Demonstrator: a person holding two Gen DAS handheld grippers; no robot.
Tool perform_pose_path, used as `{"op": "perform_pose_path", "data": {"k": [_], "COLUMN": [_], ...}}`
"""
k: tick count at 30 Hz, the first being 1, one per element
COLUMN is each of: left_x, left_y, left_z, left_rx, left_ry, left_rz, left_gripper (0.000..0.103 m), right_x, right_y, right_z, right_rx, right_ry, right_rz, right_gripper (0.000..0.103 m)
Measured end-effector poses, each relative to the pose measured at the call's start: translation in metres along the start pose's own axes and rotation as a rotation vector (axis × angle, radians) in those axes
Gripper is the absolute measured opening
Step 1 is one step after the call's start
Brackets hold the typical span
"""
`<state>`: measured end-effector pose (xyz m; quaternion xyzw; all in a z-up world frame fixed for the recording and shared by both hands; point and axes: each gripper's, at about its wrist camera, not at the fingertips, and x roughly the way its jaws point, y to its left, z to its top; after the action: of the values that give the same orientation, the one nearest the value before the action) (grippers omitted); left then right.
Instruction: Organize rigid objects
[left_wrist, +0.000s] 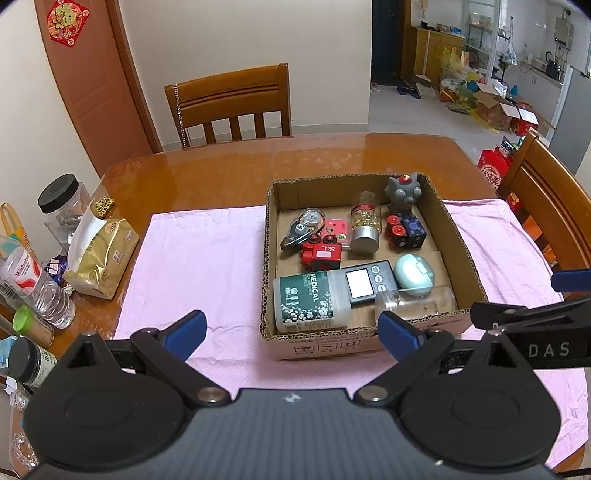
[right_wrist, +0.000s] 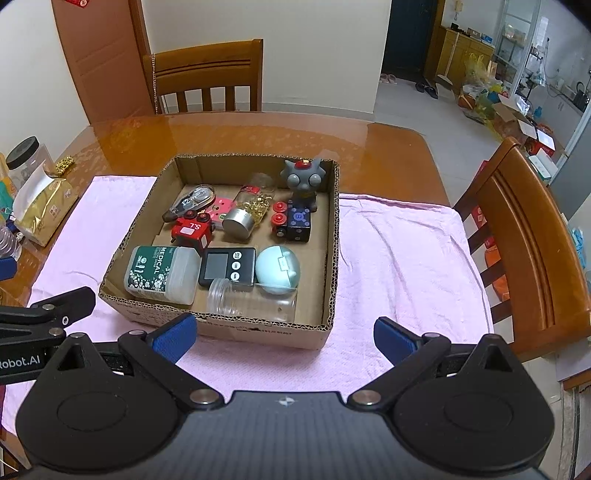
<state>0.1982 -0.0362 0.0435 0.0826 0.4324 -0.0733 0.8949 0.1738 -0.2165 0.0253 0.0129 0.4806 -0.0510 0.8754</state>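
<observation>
Both of my grippers hang just short of the shallow brown cardboard box: the left gripper and right gripper each have jaws wide apart, holding nothing. On the pink cloth I see no loose items. Inside the box lie the green-labelled medical bottle, clear plastic jar, black timer and grey figurine. I judge the gathering essentially done.

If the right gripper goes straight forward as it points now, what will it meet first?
Probably the near wall of the cardboard box, just ahead of the open right gripper; the clear empty jar lies right behind it. Depth is uncertain.
</observation>
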Motion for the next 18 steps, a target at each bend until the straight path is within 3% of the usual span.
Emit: {"op": "perform_pose_path", "data": {"k": [18], "left_x": [0.0022], "left_y": [-0.0006], "left_z": [0.003], "left_rx": [-0.003], "left_ry": [0.004], "left_rz": [0.003], "left_gripper": [0.098], "right_x": [-0.0011], "right_y": [-0.0027], "right_z": [0.0029], "right_rx": [0.006], "right_ry": [-0.005], "right_rz": [-0.001], "right_gripper": [0.103]}}
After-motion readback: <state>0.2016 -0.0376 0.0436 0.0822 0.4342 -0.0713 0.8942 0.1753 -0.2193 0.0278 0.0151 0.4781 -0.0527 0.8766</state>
